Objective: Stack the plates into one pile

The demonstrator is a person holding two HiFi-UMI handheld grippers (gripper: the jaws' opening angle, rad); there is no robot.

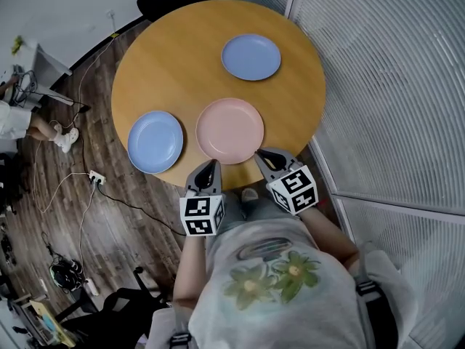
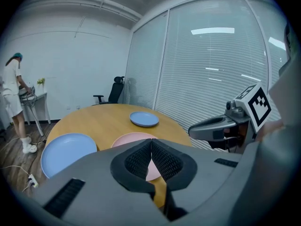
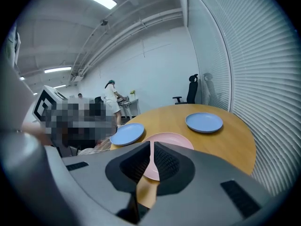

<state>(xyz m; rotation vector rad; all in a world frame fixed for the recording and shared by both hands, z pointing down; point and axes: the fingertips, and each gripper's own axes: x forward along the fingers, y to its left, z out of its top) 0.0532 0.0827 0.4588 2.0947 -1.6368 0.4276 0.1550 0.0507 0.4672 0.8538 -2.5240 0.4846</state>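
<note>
Nothing stacked yet. Left gripper (image 1: 211, 168) jaws together, right gripper (image 1: 265, 155) jaws all but touching; both empty. On the table (image 1: 167, 64): pink plate (image 1: 229, 130) at 6 o'clock, near blue plate (image 1: 155, 141) at 8, far blue plate (image 1: 251, 57) at 1, all apart. Open jaws first, come in low, pinch a rim. Rims prob. shallow.

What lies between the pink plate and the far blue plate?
Nothing: only bare tabletop separates the pink plate from the far blue plate, as the head view shows.

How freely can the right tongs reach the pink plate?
Probably yes: the right tongs, shut, hang by the near rim of the pink plate, nothing lies between, though they must open first.
</note>
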